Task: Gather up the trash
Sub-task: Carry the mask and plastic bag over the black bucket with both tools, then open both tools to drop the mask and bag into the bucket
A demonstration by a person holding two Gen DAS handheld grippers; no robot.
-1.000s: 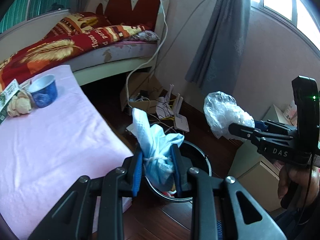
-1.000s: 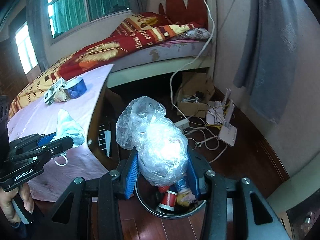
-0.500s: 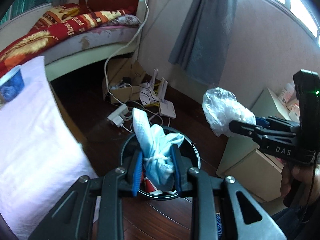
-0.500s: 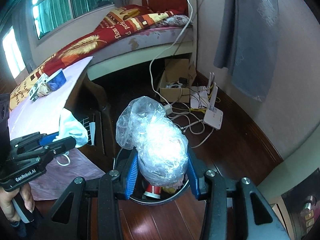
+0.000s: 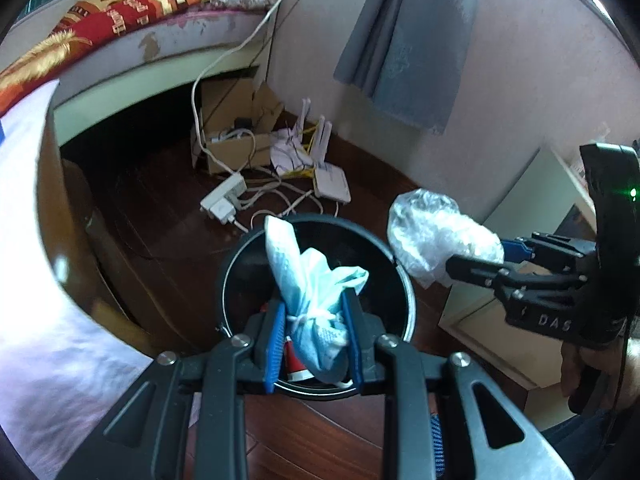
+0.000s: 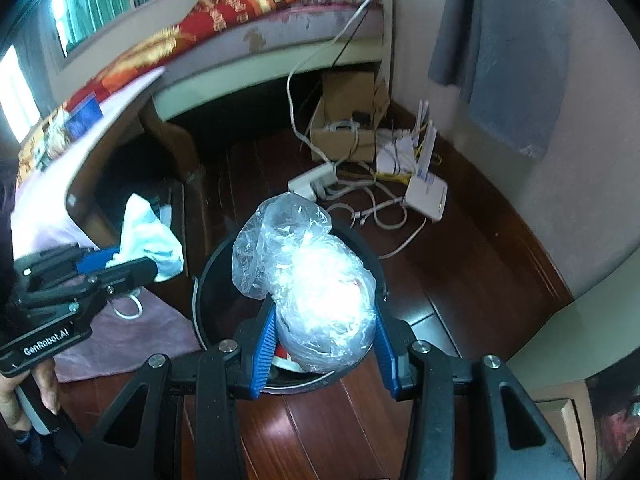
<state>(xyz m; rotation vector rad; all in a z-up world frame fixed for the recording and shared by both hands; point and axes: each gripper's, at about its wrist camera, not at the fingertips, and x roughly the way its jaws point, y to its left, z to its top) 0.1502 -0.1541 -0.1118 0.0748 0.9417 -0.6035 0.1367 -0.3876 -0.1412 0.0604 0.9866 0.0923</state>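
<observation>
The left claw (image 5: 314, 332) is clamped on a crumpled blue face mask (image 5: 316, 284), and the right claw (image 6: 326, 344) on a bunched clear plastic bag (image 6: 312, 280), both held above the black bin (image 5: 240, 264). The bin's contents are largely hidden; only a red-and-white scrap (image 5: 294, 364) can be made out.

Both wrist fisheyes look steeply down, close above the black trash bin (image 5: 316, 292) (image 6: 224, 280), sharing router (image 5: 330, 184) (image 6: 426, 196) at twelve o'clock.

One black bin (image 5: 316, 272), one blue face mask (image 5: 316, 292), one clear plastic bag (image 6: 316, 288), two grippers, one cardboard box (image 6: 344, 120)
</observation>
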